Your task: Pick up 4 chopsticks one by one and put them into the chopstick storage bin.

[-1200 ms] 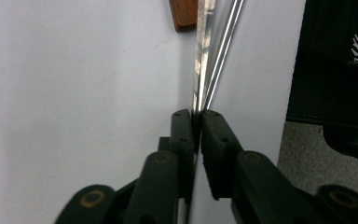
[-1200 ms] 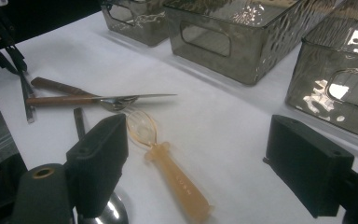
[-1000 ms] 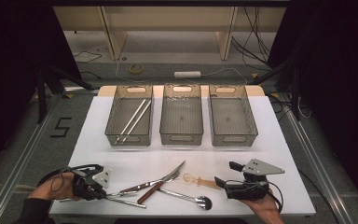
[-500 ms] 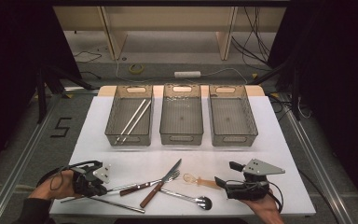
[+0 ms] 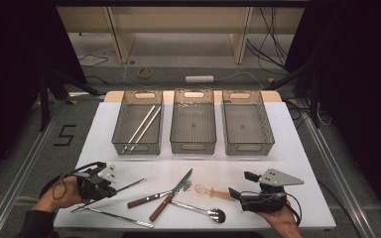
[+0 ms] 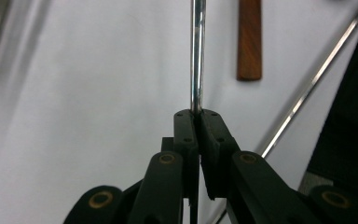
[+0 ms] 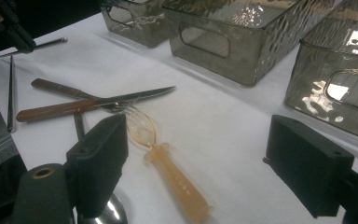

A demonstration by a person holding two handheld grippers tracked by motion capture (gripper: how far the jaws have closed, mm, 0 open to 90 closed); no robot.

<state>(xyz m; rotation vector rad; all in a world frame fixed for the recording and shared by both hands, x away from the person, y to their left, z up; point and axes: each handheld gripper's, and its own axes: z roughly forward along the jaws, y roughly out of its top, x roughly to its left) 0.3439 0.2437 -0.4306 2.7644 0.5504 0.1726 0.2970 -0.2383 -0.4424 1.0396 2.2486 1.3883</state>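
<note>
My left gripper [image 5: 112, 191] [image 6: 196, 114] sits at the table's front left, shut on a thin metal chopstick [image 5: 130, 185] [image 6: 196, 56] that angles out to the right. A second chopstick [image 5: 121, 217] [image 6: 317, 79] lies flat near the front edge. At the front right my right gripper [image 5: 241, 184] [image 7: 203, 163] stands wide open, nothing between its jaws, pointing left at an amber plastic spoon [image 5: 213, 192] [image 7: 168, 168]. Between the grippers lie a wooden-handled knife [image 5: 171, 196] [image 7: 98, 103], a wooden-handled fork [image 5: 146, 199] and a metal spoon [image 5: 201, 210].
Three clear smoky bins stand in a row at the back of the white table [image 5: 297, 163]: the left bin [image 5: 138, 148] holds two chopsticks, the middle bin [image 5: 193, 147] and right bin [image 5: 248, 147] hold nothing. Cables trail on the floor behind.
The held chopstick's far tip has swung away from the front edge, toward the bins, with a slight shift of the left gripper. The right gripper has stayed still.
</note>
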